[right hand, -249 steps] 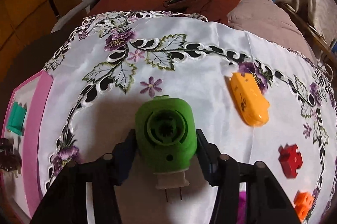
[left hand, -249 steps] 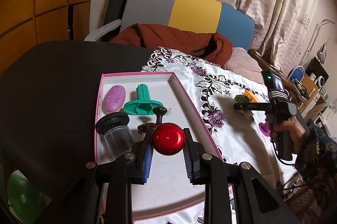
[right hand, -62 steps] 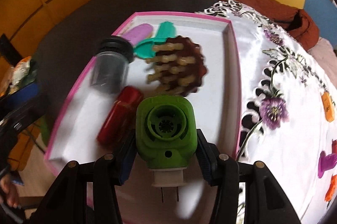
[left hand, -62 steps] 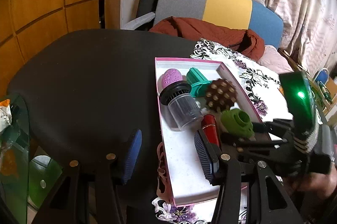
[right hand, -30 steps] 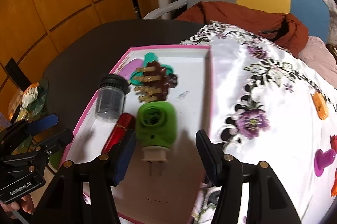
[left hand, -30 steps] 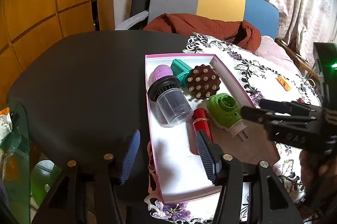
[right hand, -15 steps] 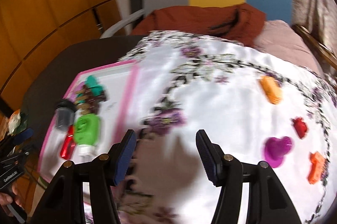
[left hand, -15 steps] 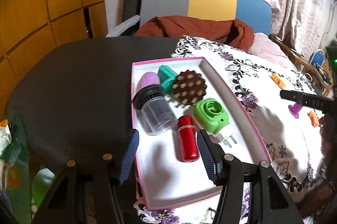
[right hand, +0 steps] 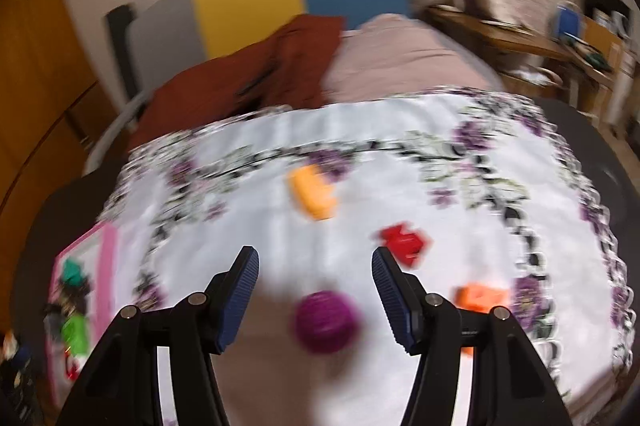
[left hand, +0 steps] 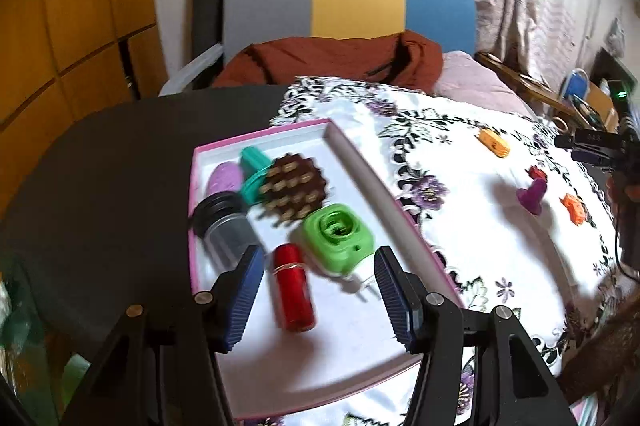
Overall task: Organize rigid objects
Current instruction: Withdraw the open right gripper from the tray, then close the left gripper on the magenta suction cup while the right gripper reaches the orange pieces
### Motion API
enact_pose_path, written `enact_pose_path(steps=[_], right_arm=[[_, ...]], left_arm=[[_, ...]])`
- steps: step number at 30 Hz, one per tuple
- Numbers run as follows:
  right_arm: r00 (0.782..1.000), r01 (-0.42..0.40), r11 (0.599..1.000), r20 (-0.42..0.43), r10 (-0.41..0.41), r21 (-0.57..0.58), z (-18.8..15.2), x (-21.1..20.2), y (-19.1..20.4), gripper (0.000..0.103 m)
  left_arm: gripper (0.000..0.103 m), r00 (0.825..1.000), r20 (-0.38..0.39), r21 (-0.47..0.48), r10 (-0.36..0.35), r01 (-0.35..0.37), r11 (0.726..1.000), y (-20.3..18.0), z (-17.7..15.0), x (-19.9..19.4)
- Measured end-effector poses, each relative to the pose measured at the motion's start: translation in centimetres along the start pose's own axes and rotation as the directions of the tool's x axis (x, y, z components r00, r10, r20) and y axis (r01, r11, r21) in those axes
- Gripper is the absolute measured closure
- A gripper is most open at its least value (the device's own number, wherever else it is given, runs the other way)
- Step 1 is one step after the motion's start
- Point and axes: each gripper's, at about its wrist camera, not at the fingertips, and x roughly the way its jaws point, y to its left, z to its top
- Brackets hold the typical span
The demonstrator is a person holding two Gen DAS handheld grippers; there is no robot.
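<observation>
While spread with nothing between the pads, left gripper (left hand: 320, 282) pitched down over the pink tray (left hand: 360, 173), above the red tube (left hand: 294, 290) and green plug (left hand: 338, 240). Likewise spread and empty, right gripper (right hand: 316, 286) angled down over the floral cloth (right hand: 360, 145), purple piece (right hand: 326, 322) lying below the gap. Around it on the cloth: orange case (right hand: 314, 195), red block (right hand: 404, 240), orange block (right hand: 480, 298). Right view heavily blurred.
</observation>
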Motion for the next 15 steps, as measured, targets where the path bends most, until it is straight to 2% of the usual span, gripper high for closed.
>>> enact_pose_path(steps=[6, 9, 15], right_arm=[[0.996, 0.088, 0.980, 0.010, -0.092, 0.180, 0.4, 0.5, -5.6, 0.043], [0.995, 0.095, 0.957, -0.012, -0.095, 0.276, 0.3, 0.8, -7.7, 0.043], [0.994, 0.110, 0.927, -0.047, -0.100, 0.358, -0.2, 1.1, -9.5, 0.043]], left_arm=[[0.044, 0.999, -0.016, 0.021, -0.041, 0.042, 0.999, -2.3, 1.8, 1.2], [0.044, 0.997, -0.018, 0.034, -0.080, 0.081, 0.996, -3.8, 2.7, 1.7], [0.043, 0.983, -0.029, 0.099, -0.179, 0.181, 0.979, -8.3, 4.5, 2.9]])
